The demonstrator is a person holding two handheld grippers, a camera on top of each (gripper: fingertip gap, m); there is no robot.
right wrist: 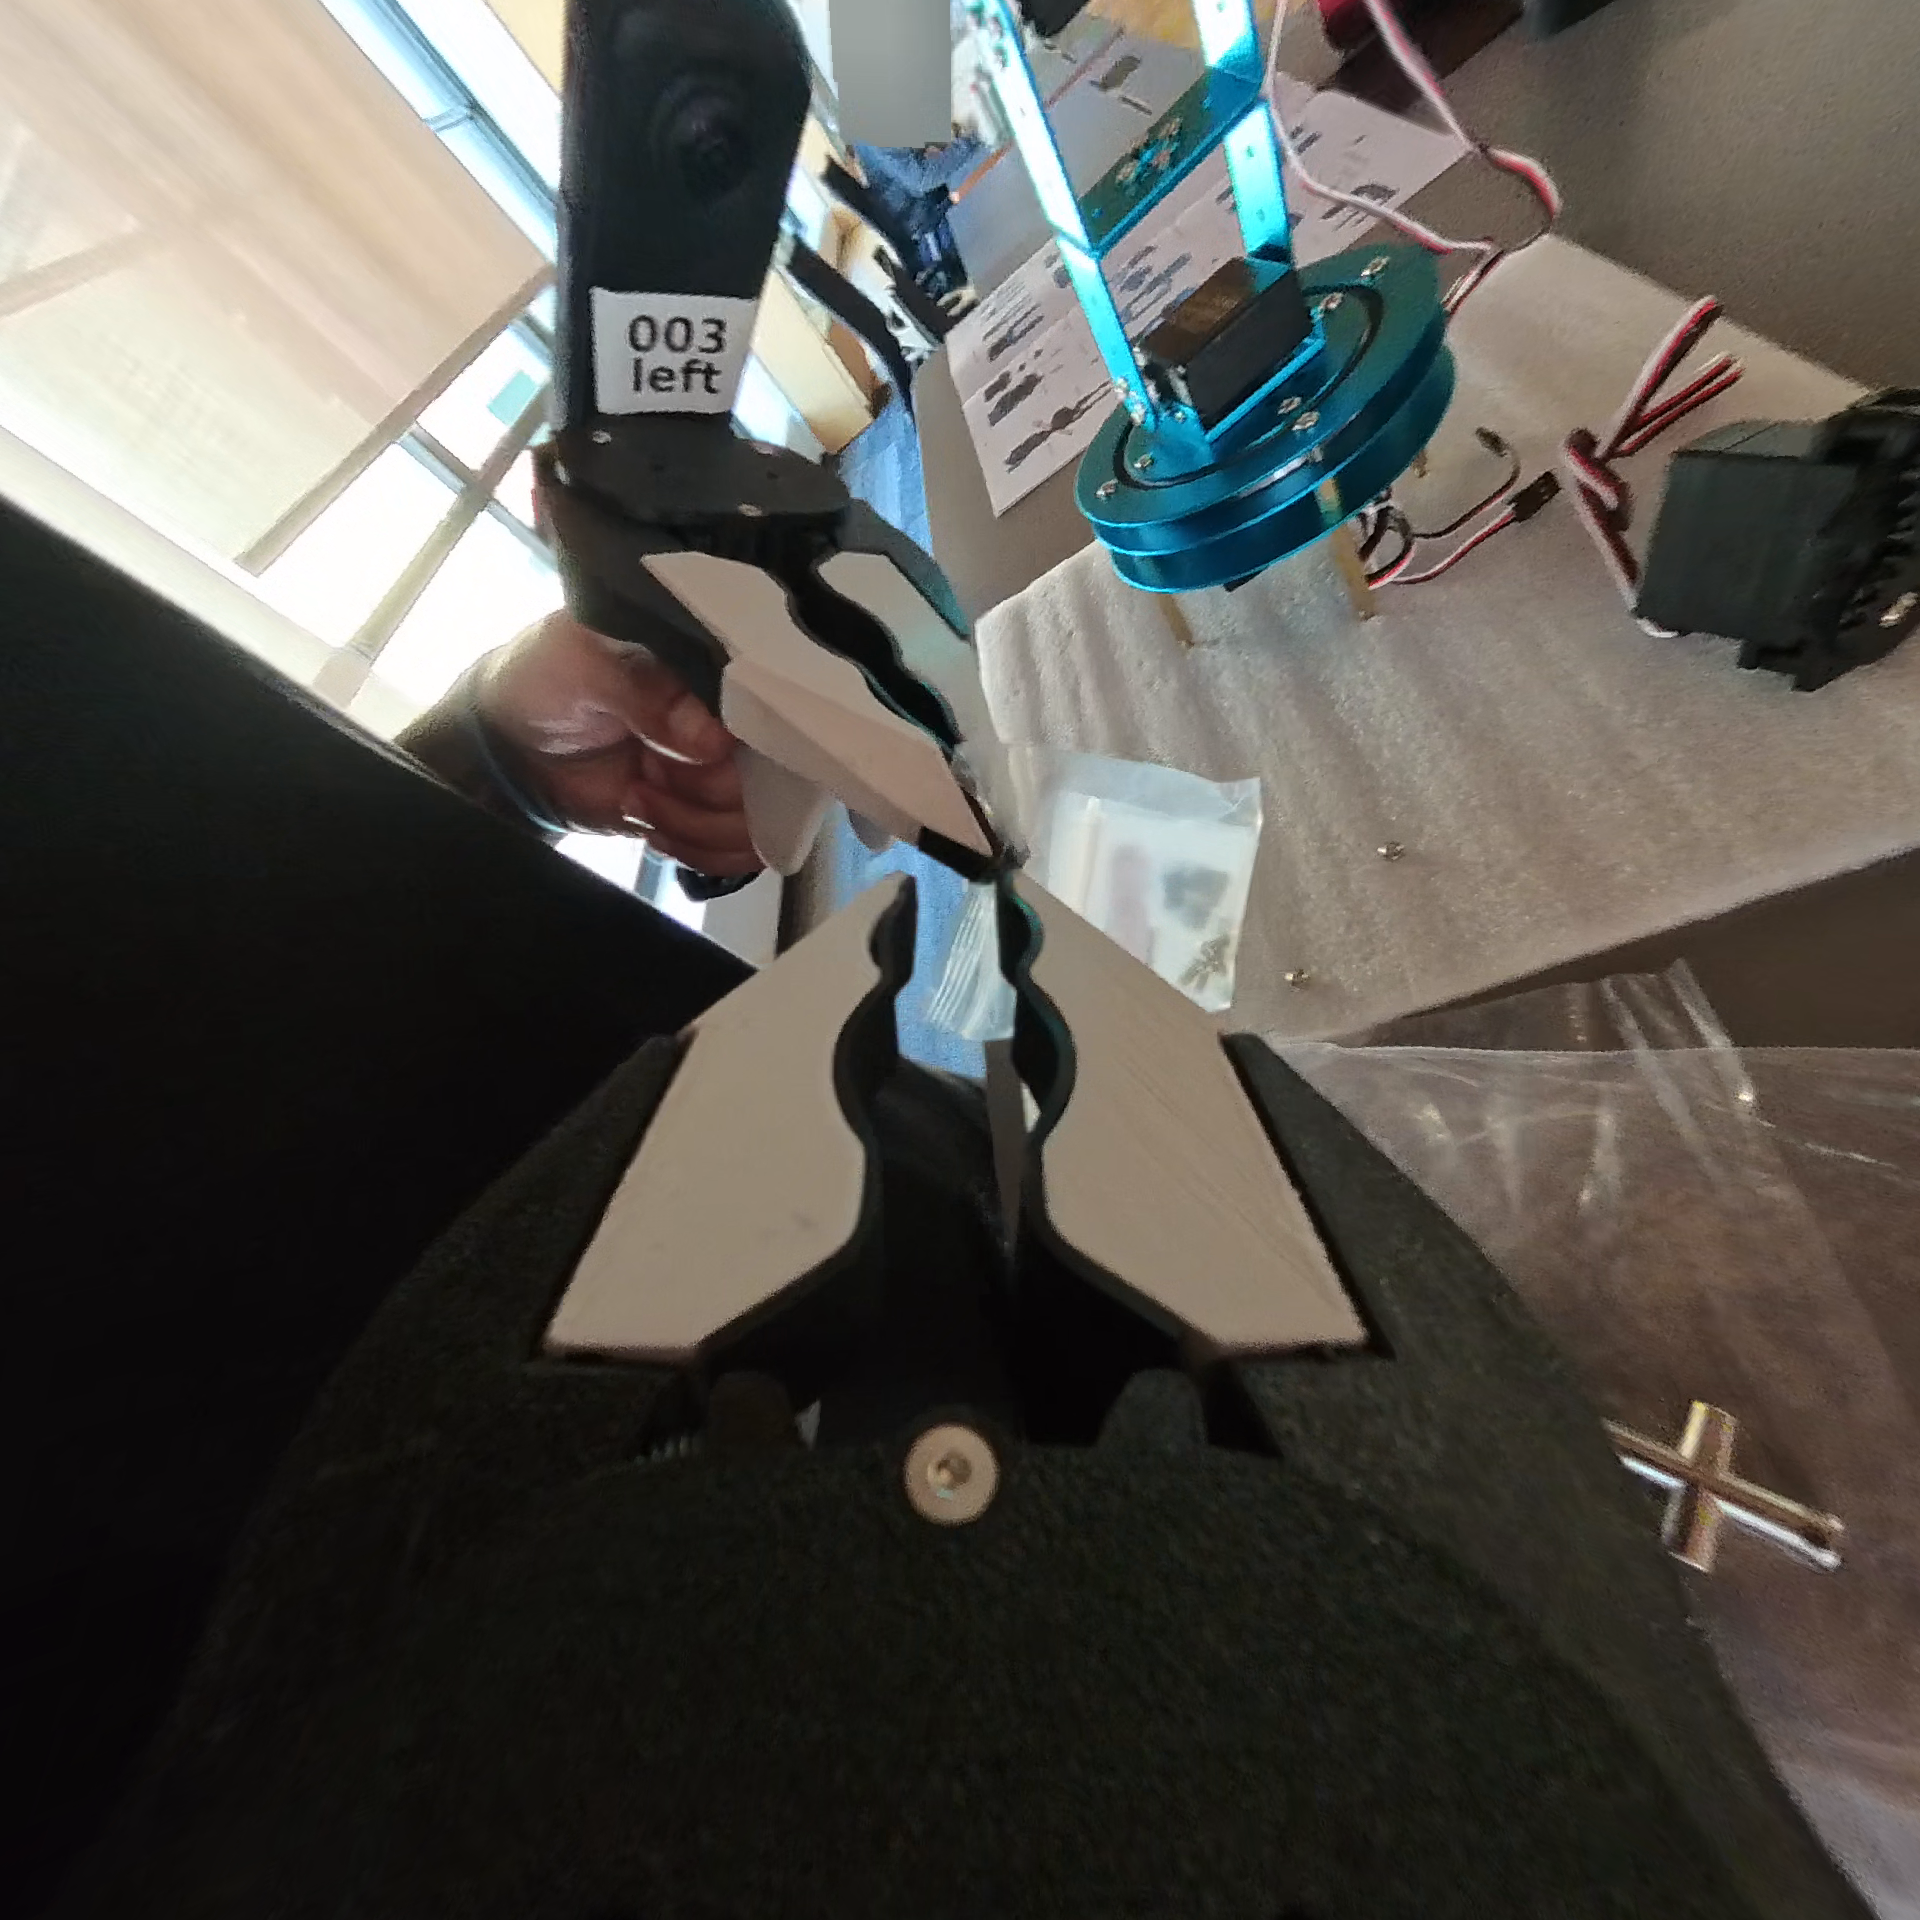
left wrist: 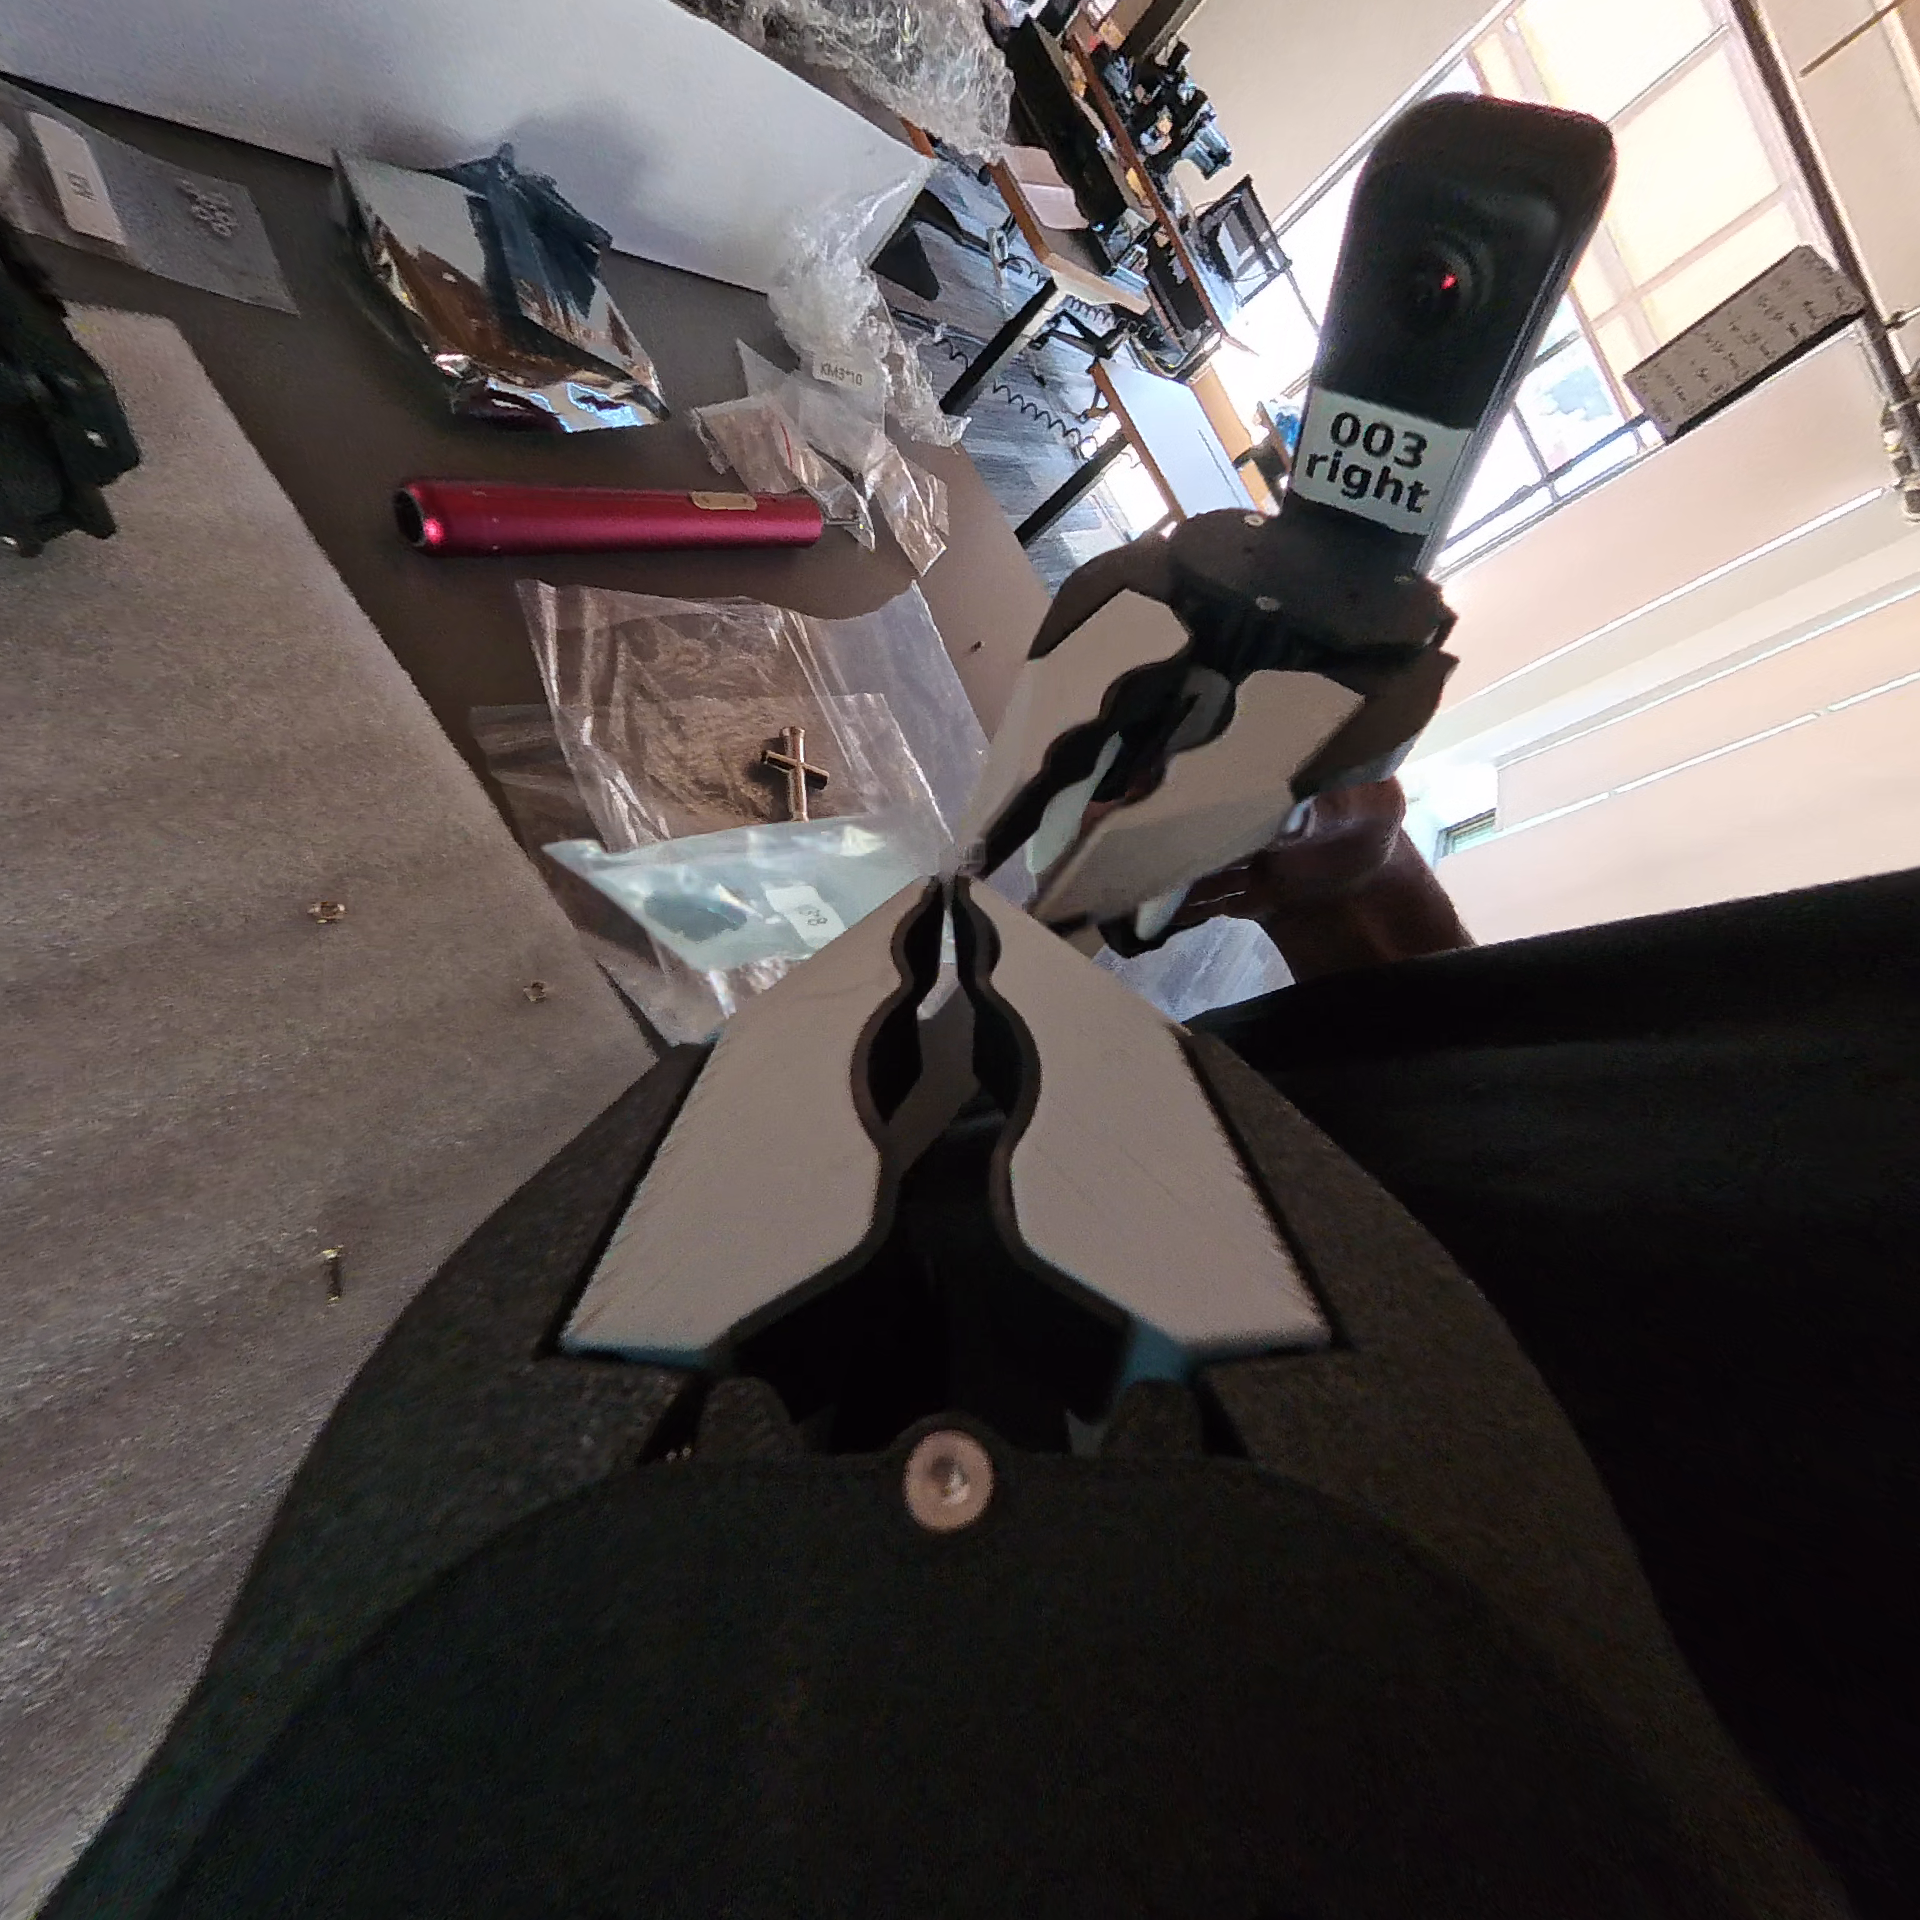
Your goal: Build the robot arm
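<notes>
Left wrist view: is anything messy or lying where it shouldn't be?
Yes. A few tiny screws or nuts lie loose and scattered on the grey foam mat, outside the plastic bags. The silver foil bag behind the red tube is crumpled and looks torn open.

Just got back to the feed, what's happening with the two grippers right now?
A person holds both grippers tip to tip above the table. The left gripper is shut on a small dark part; the right gripper is slightly open right beside it. Plastic bags, a red tube and a cross wrench lie below.
</notes>
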